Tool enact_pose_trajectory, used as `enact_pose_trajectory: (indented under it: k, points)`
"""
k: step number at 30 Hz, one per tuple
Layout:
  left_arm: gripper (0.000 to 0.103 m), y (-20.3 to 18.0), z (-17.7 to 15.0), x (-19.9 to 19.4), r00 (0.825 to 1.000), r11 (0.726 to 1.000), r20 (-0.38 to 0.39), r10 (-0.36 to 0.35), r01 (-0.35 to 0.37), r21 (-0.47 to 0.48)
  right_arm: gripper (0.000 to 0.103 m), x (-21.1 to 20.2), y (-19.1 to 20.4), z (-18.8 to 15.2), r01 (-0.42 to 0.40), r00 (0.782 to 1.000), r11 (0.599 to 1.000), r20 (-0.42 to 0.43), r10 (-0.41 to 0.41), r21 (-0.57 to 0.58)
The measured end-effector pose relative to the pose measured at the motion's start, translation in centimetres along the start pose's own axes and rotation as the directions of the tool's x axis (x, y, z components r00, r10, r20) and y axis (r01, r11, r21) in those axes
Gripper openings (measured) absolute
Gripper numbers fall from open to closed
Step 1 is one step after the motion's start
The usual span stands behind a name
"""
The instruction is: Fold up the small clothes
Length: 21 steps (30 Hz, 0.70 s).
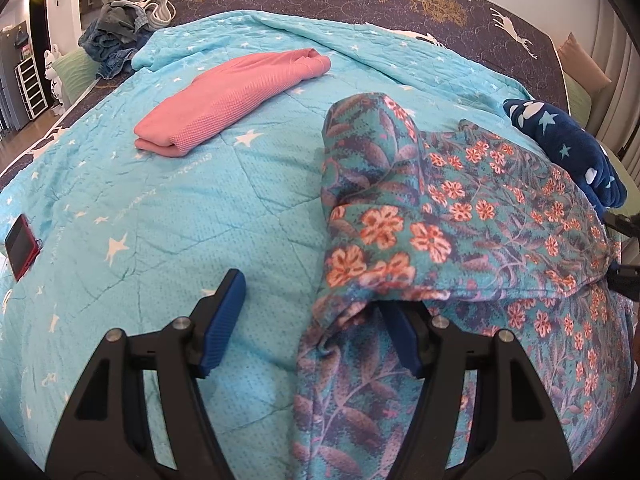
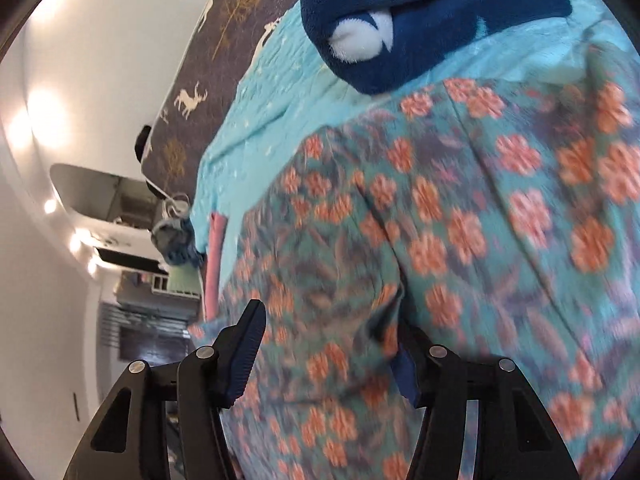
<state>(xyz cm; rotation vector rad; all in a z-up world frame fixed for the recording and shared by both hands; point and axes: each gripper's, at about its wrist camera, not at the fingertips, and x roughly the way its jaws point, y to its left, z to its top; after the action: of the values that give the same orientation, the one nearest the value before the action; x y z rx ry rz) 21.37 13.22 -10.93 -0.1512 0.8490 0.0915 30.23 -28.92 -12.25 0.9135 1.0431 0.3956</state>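
I keep my left gripper (image 1: 316, 328) spread wide at the near edge of the teal flower-printed cotton garment (image 1: 460, 216) on the turquoise star quilt (image 1: 180, 208), while my right gripper (image 2: 328, 356), jaws apart, straddles its cloth for folding.

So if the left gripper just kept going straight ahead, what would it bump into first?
Probably the turquoise quilt: the left gripper points down at it, with the floral garment draped over its right finger. Depth is hard to judge.
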Motion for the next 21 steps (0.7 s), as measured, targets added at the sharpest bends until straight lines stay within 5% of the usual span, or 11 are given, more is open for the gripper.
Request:
enact_pose_trajectory:
  k: [1, 2, 9, 14, 18, 21]
  points:
    - [0.069, 0.0, 0.0, 0.0, 1.0, 1.0, 0.0, 0.0, 0.0, 0.0, 0.04, 0.4, 0.3, 0.2, 0.001, 1.0, 1.0, -0.007, -0.001, -0.017]
    - [0.069, 0.0, 0.0, 0.0, 1.0, 1.0, 0.001, 0.0, 0.0, 0.0, 0.005, 0.6, 0.6, 0.3, 0.004, 1.0, 0.999, -0.023, -0.005, -0.033]
    - [0.069, 0.0, 0.0, 0.0, 1.0, 1.0, 0.001, 0.003, -0.003, 0.002, 0.006, -4.0, 3.7, -0.7, 0.02, 0.995, 0.991, 0.096, -0.007, -0.134]
    - [0.071, 0.0, -0.1, 0.1, 1.0, 1.0, 0.001, 0.003, -0.003, 0.008, 0.007, -8.7, 4.7, -3.5, 0.185, 0.966, 0.953, 0.224, -0.132, -0.239]
    - [0.071, 0.1, -0.1, -0.1, 1.0, 1.0, -0.003, -0.001, 0.001, 0.006, 0.01, -7.4, 1.2, -4.9, 0.282, 0.956, 0.932, 0.142, -0.255, -0.226]
    - [0.071, -0.1, -0.2, -0.8, 1.0, 0.999, -0.014, -0.003, 0.004, 0.037, 0.01, -7.1, -0.9, -5.8, 0.264, 0.963, 0.948, 0.095, -0.251, -0.175]
